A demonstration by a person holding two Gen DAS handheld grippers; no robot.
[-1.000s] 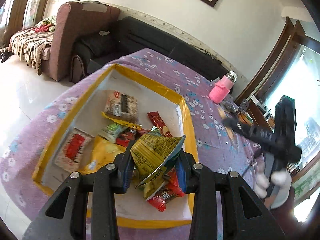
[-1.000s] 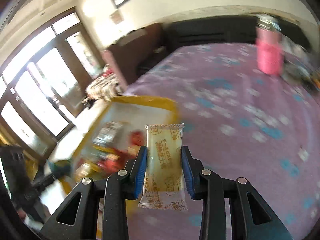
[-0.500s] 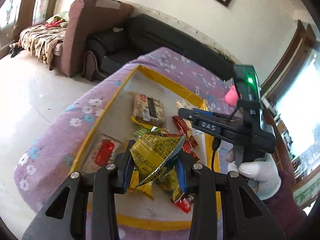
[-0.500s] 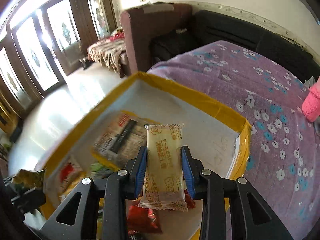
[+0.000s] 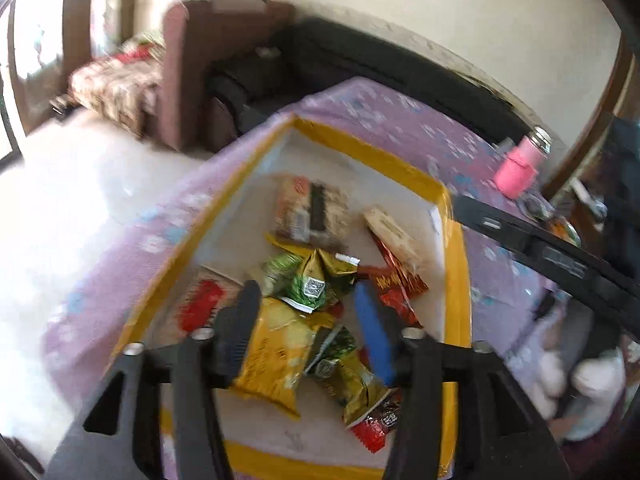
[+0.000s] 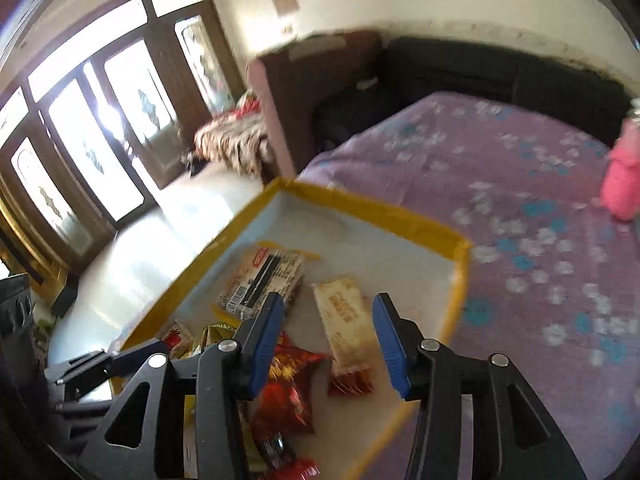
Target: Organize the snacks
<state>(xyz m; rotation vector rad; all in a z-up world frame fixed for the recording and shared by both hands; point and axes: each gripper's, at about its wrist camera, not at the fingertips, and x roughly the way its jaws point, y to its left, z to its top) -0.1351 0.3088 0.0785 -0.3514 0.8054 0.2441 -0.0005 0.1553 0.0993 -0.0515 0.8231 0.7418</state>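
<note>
Purple flowered worktop [image 6: 520, 184] carries the box [image 6: 400, 216]; both tongs (left [image 5: 308, 320], right [image 6: 328, 340]) are opening empty above snacks [image 5: 304, 288]; withdraw straight upward.

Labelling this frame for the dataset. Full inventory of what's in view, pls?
tray: one, yellow rim, pale floor, on the table
tablecloth: one, purple with flowers, covers the table
snack packets: several, green-gold, yellow, red, piled in the tray
barcoded packet: one, tan, in the tray towards its far end
cream biscuit bar: one, lying in the tray, under the right gripper
pink bottle: one, on the cloth beyond the tray
sofa: one, black, behind the table
armchair: one, maroon, beside the sofa
gloved hand: white, at the right of the left view
left gripper: jaws opening, nothing held
right gripper: jaws opening, nothing held
</note>
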